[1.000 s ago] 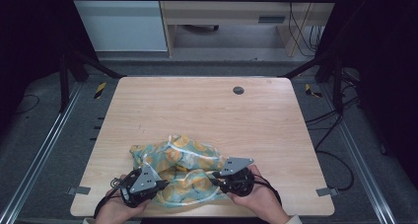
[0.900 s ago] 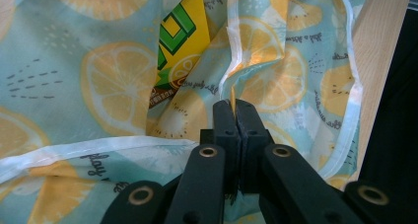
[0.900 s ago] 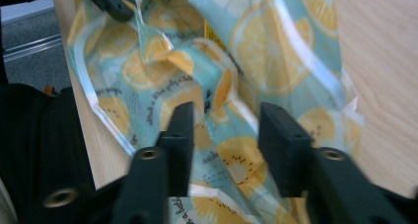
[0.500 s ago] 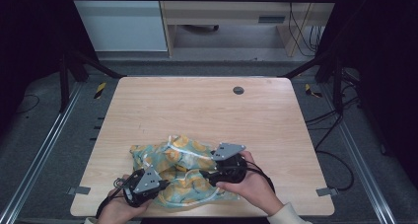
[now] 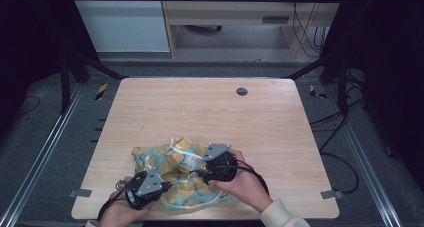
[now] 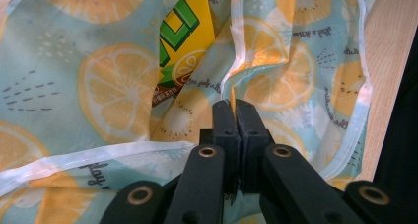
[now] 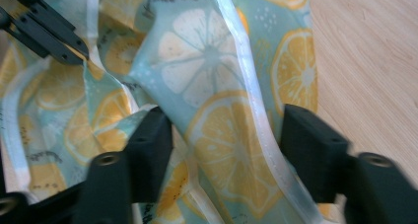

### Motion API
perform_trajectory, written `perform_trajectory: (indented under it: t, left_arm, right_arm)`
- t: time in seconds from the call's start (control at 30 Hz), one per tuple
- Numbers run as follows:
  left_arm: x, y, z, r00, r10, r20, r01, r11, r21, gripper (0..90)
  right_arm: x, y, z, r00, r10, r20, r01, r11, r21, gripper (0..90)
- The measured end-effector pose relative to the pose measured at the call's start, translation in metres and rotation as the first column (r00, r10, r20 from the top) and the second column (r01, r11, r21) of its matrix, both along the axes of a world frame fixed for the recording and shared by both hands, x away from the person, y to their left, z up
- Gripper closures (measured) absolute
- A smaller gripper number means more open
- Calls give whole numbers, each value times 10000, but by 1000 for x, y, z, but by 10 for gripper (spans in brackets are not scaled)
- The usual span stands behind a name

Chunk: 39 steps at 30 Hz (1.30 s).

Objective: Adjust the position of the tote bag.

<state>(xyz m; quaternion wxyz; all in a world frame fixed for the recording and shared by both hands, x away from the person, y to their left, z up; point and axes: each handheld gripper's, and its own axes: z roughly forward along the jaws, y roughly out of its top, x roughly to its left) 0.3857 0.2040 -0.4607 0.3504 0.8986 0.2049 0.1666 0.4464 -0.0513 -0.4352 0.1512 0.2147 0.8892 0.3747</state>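
A light-blue fabric bag printed with lemon slices lies crumpled at the table's front centre. In the left gripper view my left gripper is shut on a fold of the bag's white-hemmed edge, and a yellow carton peeks out of the opening. From above, my left gripper sits at the bag's front left. My right gripper reaches in from the right; its jaws have just been closing and straddle a hemmed fold without pressing it.
The wooden table has a round cable hole at the back. Black frame posts stand at both back corners, and cables trail on the floor to the right. The left gripper's jaws show at the top left of the right gripper view.
My right gripper has moved left and a little away from me, onto the bag. The left gripper has kept still.
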Motion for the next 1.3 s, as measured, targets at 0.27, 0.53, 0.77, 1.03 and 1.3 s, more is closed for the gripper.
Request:
perform_trajectory:
  t: [0.27,0.53,0.77,1.03,1.3]
  left_arm:
    - [0,0,1,10000,-69,59,68,9999,153,892]
    - [0,0,3,9997,43,221,-44,10000,31,892]
    - [0,2,7,9990,141,420,-135,9998,-141,892]
    - [0,4,9,9984,193,526,-184,9997,-182,891]
    - [1,6,10,9978,247,609,-238,9996,-140,890]
  right_arm:
    - [3,-4,15,9998,198,84,-202,9990,401,808]
    - [16,3,40,9996,173,217,-191,9959,879,892]
    - [38,13,57,9998,51,207,-73,9943,1060,895]
    - [64,23,63,9997,-233,-59,238,9923,1214,897]
    - [86,25,54,9965,-709,-438,749,9922,993,897]
